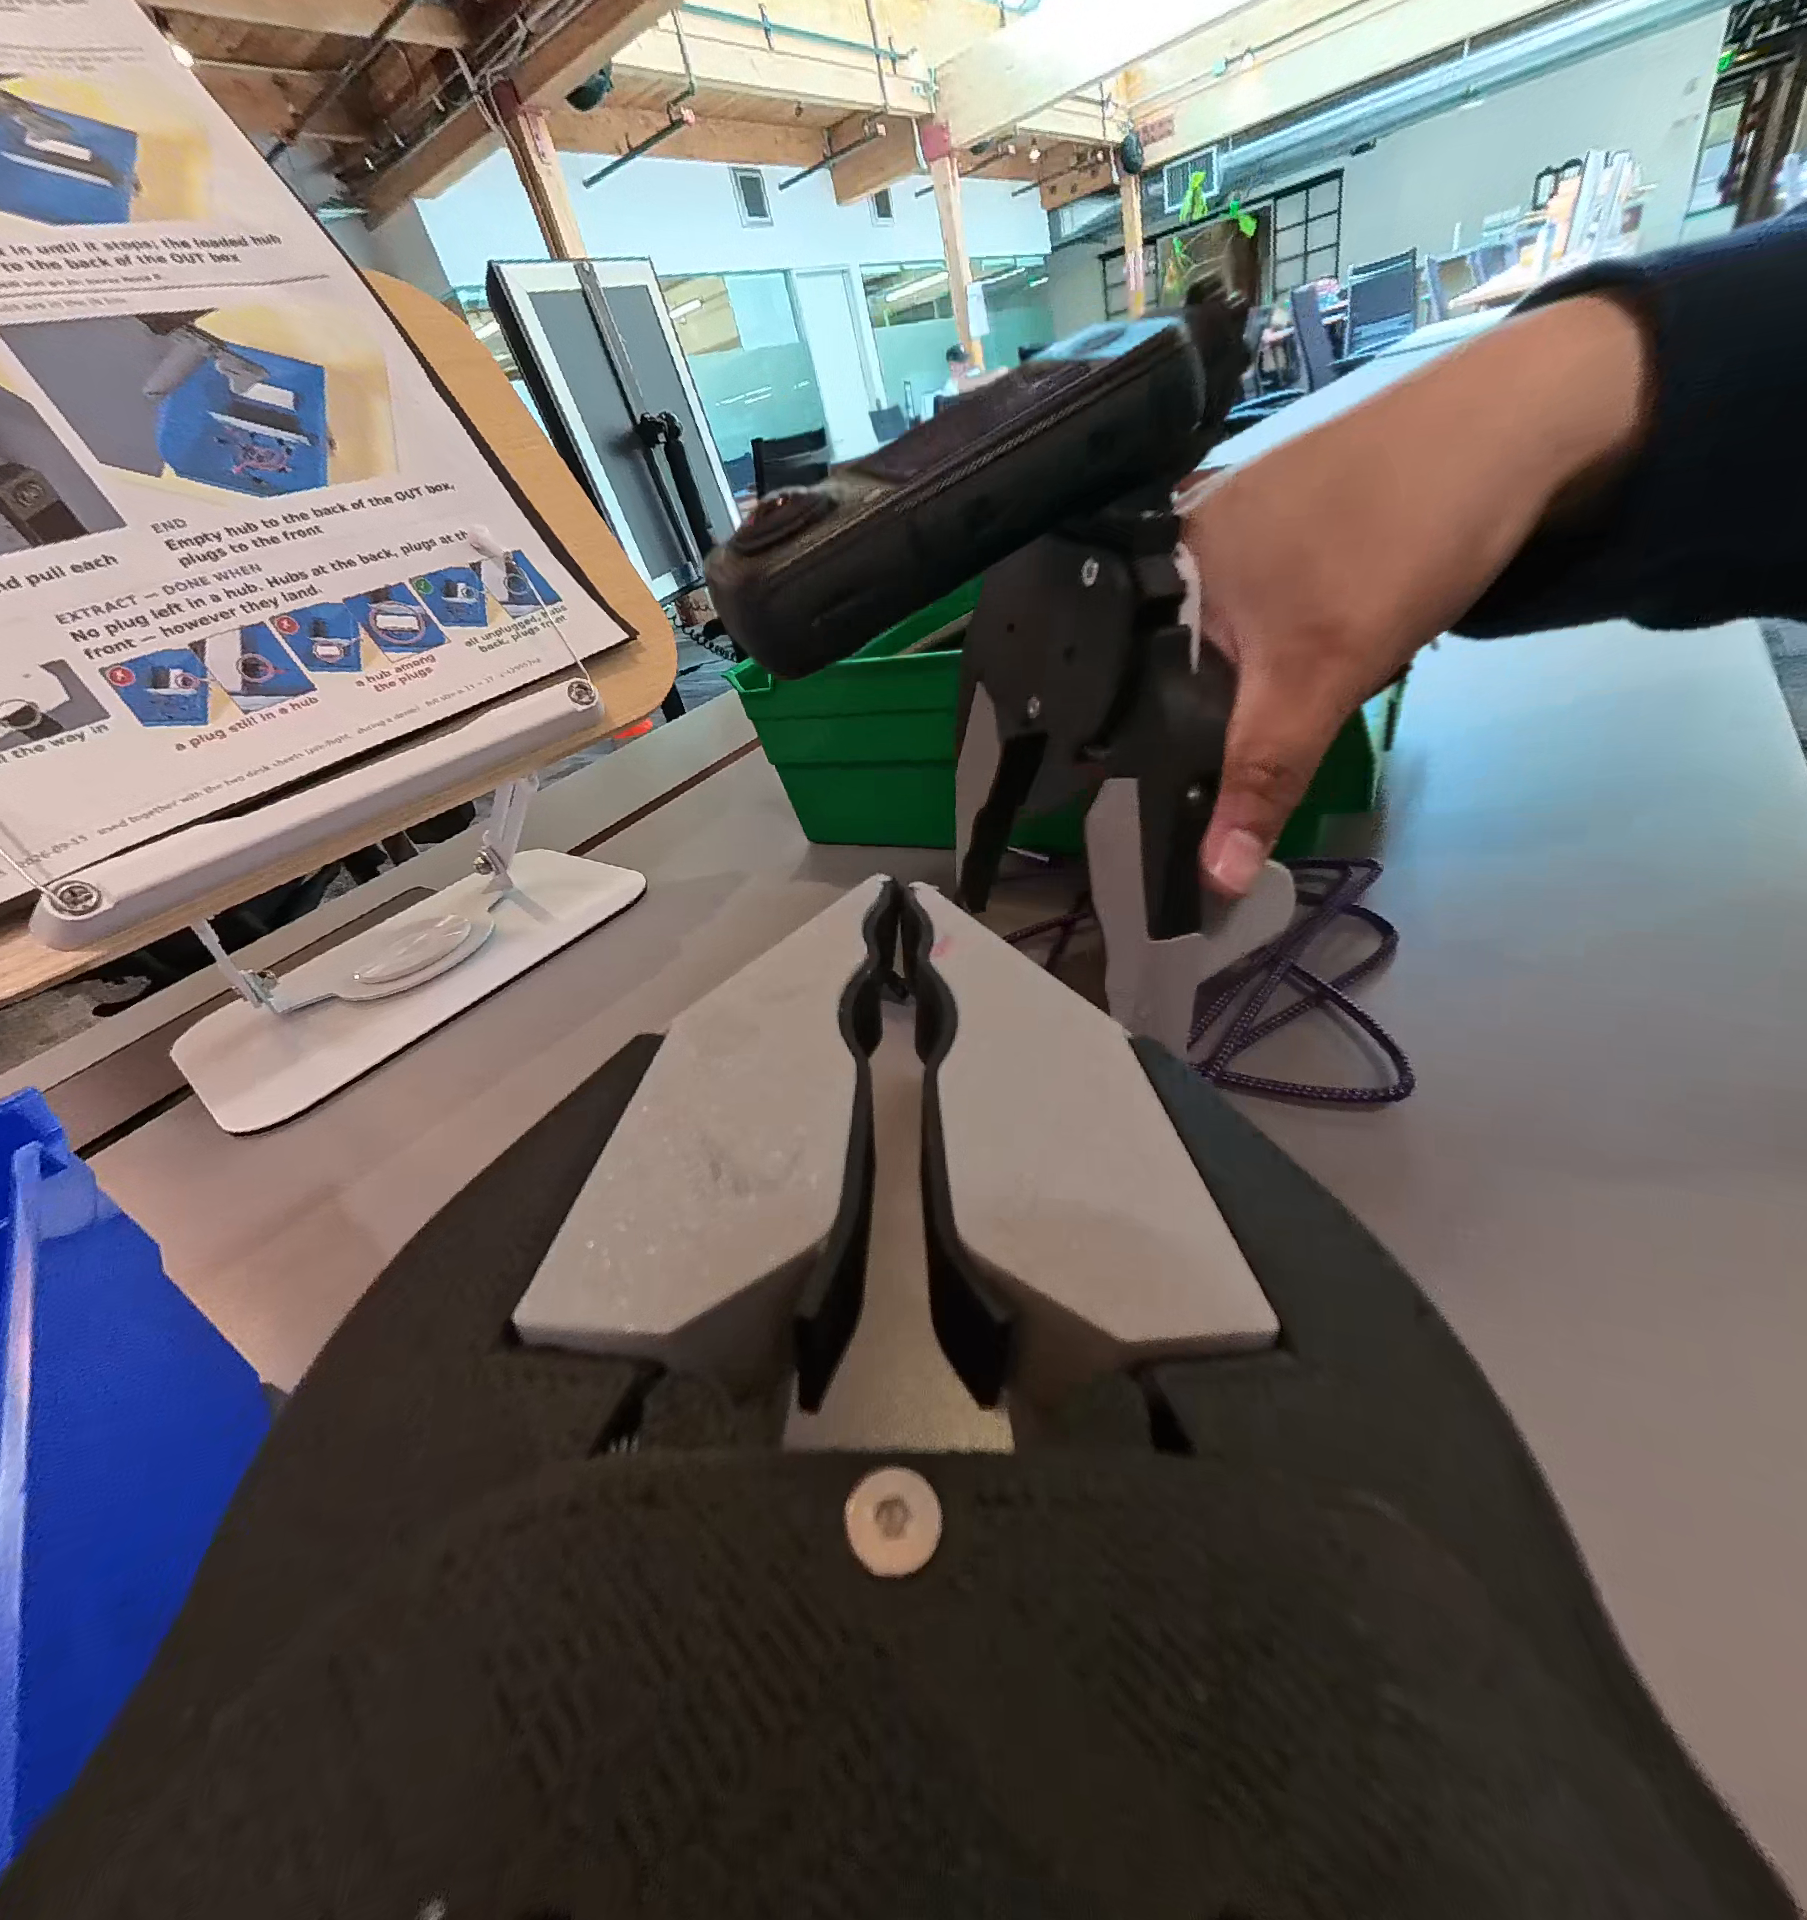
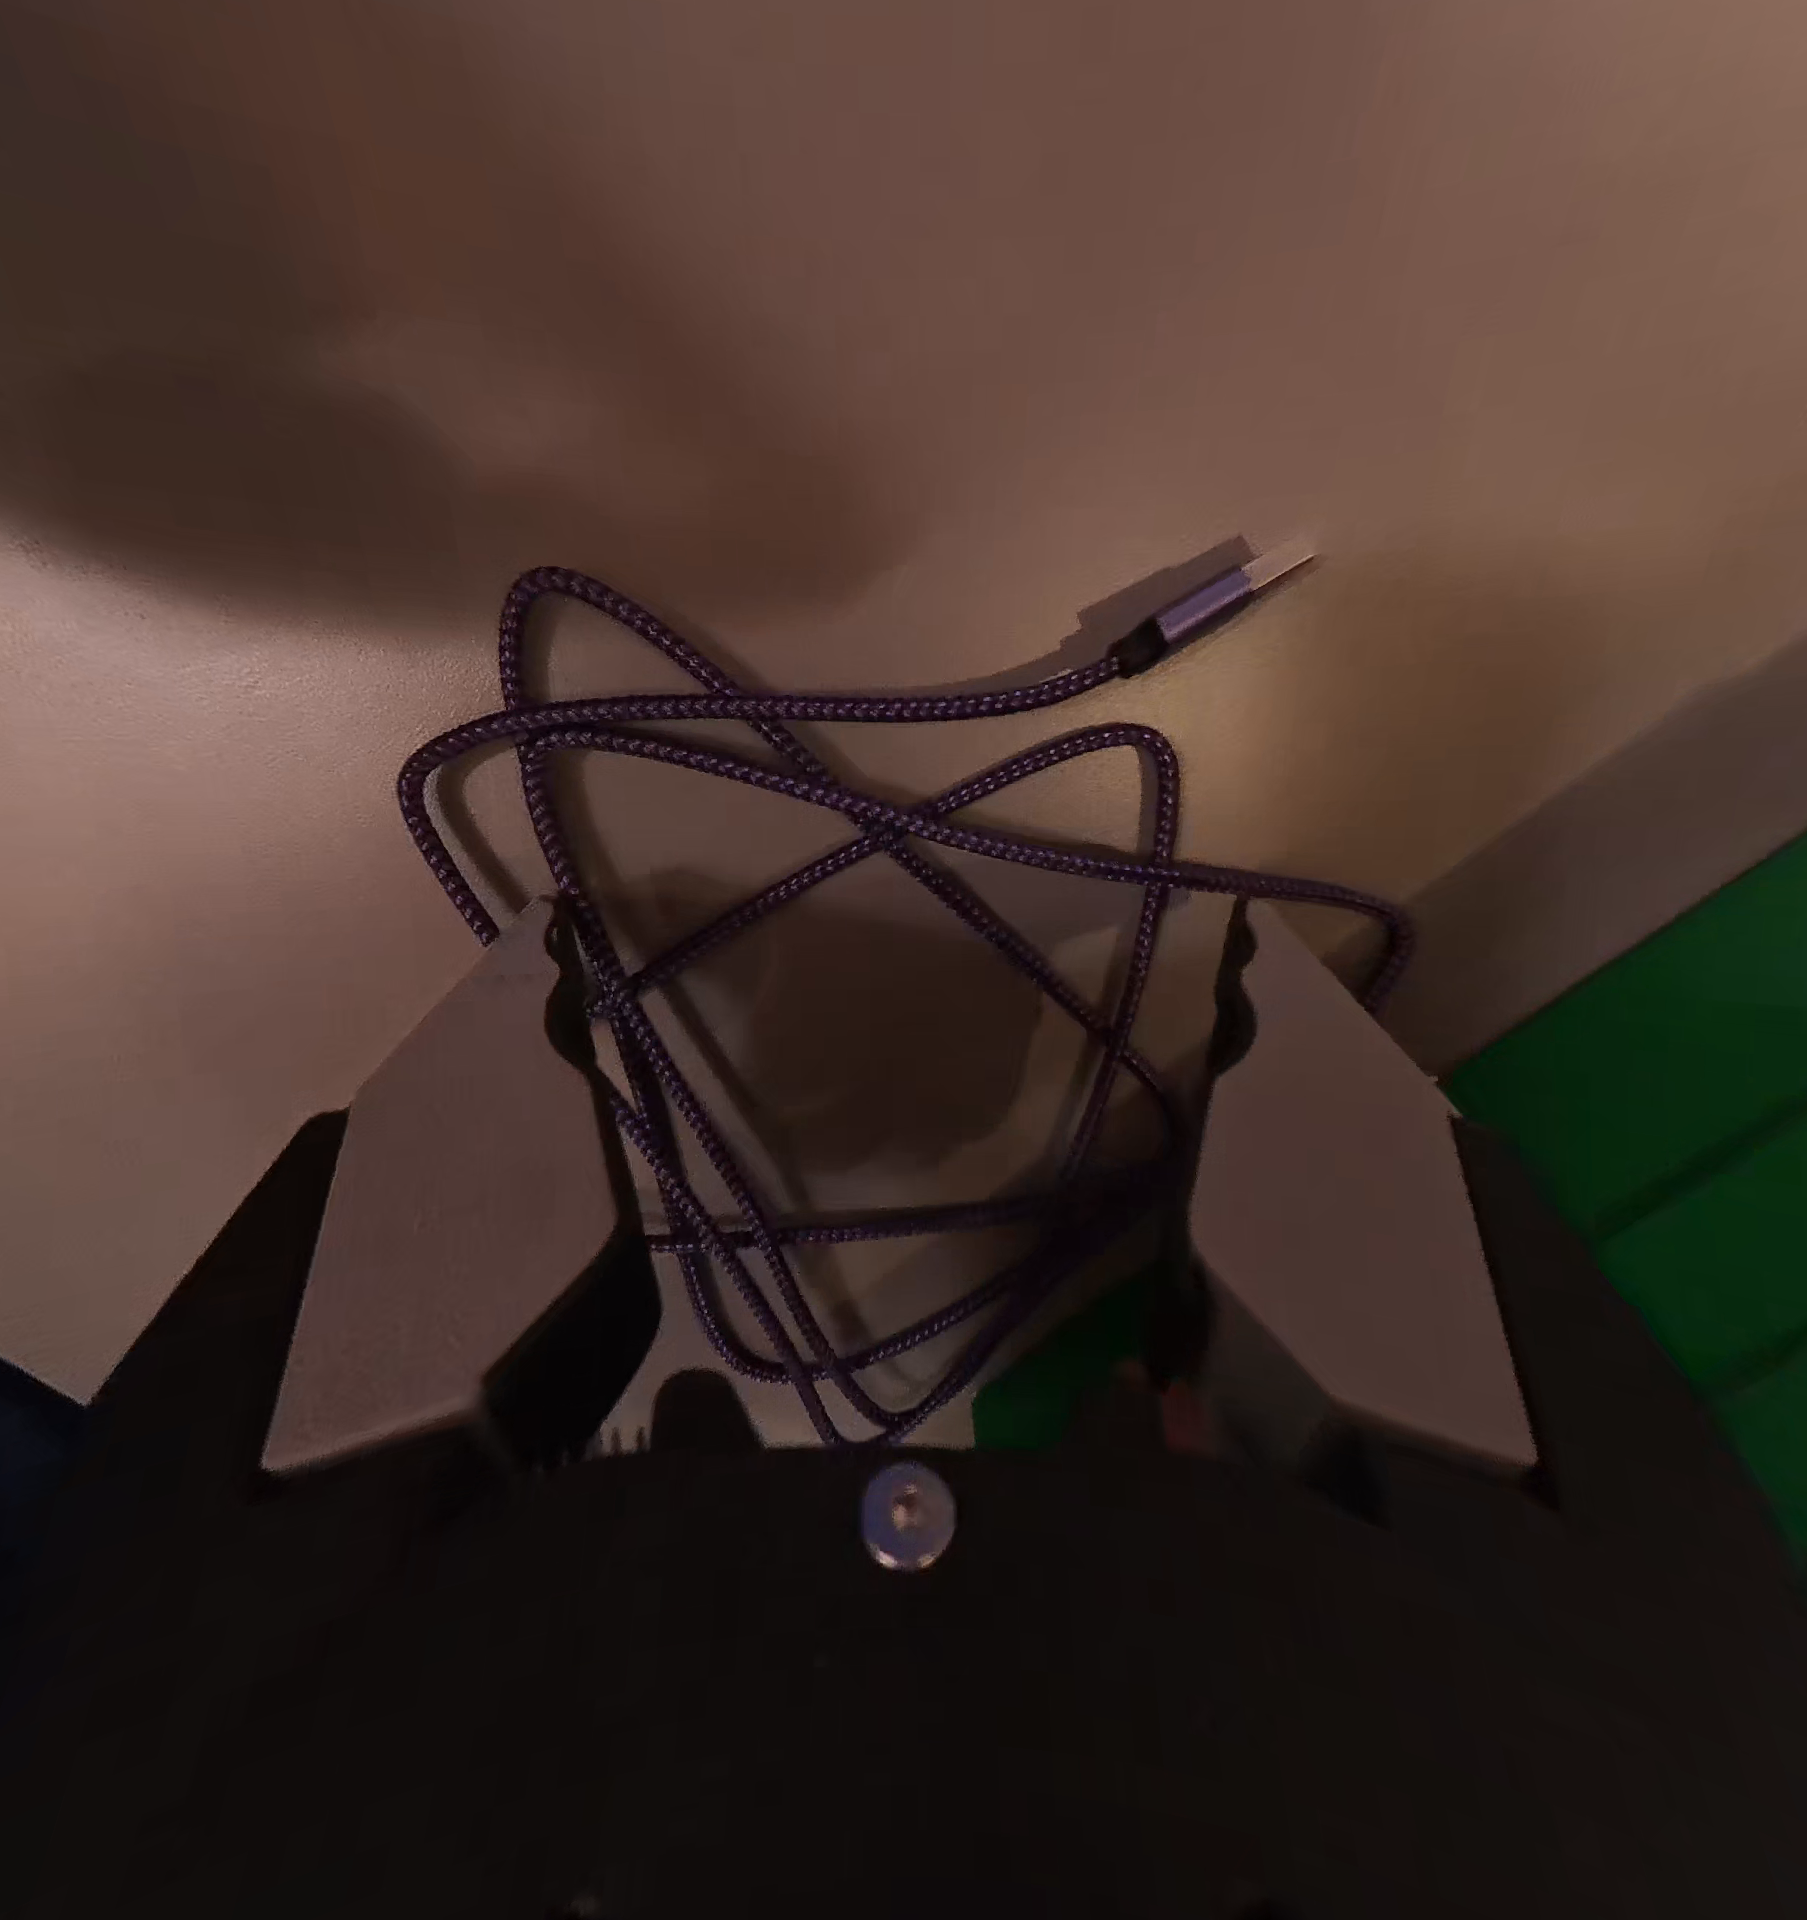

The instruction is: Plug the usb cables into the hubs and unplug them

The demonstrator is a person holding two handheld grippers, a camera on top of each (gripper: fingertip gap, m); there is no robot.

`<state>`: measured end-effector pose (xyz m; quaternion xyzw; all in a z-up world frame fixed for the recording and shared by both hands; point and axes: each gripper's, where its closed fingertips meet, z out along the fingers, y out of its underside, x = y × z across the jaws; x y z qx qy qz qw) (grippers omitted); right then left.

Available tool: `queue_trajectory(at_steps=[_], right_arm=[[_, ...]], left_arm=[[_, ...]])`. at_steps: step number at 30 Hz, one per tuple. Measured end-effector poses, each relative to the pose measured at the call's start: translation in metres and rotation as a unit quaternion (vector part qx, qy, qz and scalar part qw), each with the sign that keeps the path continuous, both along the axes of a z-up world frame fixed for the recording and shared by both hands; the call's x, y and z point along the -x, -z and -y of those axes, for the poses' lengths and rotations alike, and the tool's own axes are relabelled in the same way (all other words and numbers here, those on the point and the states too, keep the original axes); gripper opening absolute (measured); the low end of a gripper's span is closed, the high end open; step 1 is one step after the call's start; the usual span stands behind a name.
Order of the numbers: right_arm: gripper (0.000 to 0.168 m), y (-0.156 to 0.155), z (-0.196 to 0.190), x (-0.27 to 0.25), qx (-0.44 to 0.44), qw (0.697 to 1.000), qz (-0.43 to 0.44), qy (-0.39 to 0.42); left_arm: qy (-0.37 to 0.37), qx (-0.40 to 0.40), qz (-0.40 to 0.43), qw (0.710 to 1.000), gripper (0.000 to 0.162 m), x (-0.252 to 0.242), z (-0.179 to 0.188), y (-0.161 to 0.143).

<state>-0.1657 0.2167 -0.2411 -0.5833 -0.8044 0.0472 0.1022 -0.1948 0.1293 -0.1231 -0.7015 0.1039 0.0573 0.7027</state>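
Observation:
A purple braided USB cable (image 2: 878, 831) lies in loose crossed loops on the grey table (image 2: 255, 727). Its silver plug (image 2: 1216, 603) rests flat at the far right of the loops. My right gripper (image 2: 888, 925) is open and points straight down over the loops, with a finger on either side and nothing held. In the left wrist view the right gripper (image 1: 1065, 894) stands over the cable (image 1: 1325, 997), held by a hand (image 1: 1346, 603). My left gripper (image 1: 899, 894) is shut and empty, low over the table. No hub shows.
A green bin (image 1: 857, 748) stands just behind the cable and shows at the right in the right wrist view (image 2: 1657, 1143). A blue bin (image 1: 47, 1351) is near left. An instruction sheet on a white stand (image 1: 255, 520) stands at the left. The grippers' ends are close to 15 centimeters from one another.

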Motion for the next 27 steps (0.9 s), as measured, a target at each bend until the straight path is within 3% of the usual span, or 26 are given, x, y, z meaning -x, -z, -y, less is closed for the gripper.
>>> queue_trajectory(at_steps=[5, 10, 12, 15, 20, 25, 27], right_arm=[[0.12, 0.005, 0.002, -0.005, 0.025, 1.0, 0.013, 0.009], [0.13, 0.011, 0.014, -0.009, 0.049, 0.999, 0.021, 0.013], [0.114, 0.009, 0.016, -0.01, 0.048, 0.999, 0.022, 0.006], [0.06, 0.002, 0.02, -0.01, 0.048, 0.998, 0.014, -0.024], [0.044, 0.001, 0.024, -0.01, 0.049, 0.997, 0.007, -0.05], [0.013, 0.001, 0.031, -0.011, 0.046, 0.996, 0.001, -0.079], [0.008, 0.001, 0.033, -0.011, 0.04, 0.995, -0.004, -0.094]], left_arm=[[0.005, -0.007, 0.013, 1.0, 0.0, 0.0, 0.001, -0.003], [0.003, 0.003, -0.003, 1.0, 0.0, -0.002, 0.0, 0.001], [0.002, 0.002, 0.0, 1.0, 0.0, -0.001, 0.0, 0.0], [0.002, 0.001, 0.006, 1.0, 0.0, 0.0, 0.0, 0.0], [0.001, 0.005, 0.001, 1.0, 0.0, -0.001, 0.0, 0.002], [0.0, 0.003, 0.005, 1.0, 0.0, 0.0, 0.0, 0.001], [0.0, 0.003, 0.003, 1.0, 0.0, 0.0, 0.0, 0.001]])
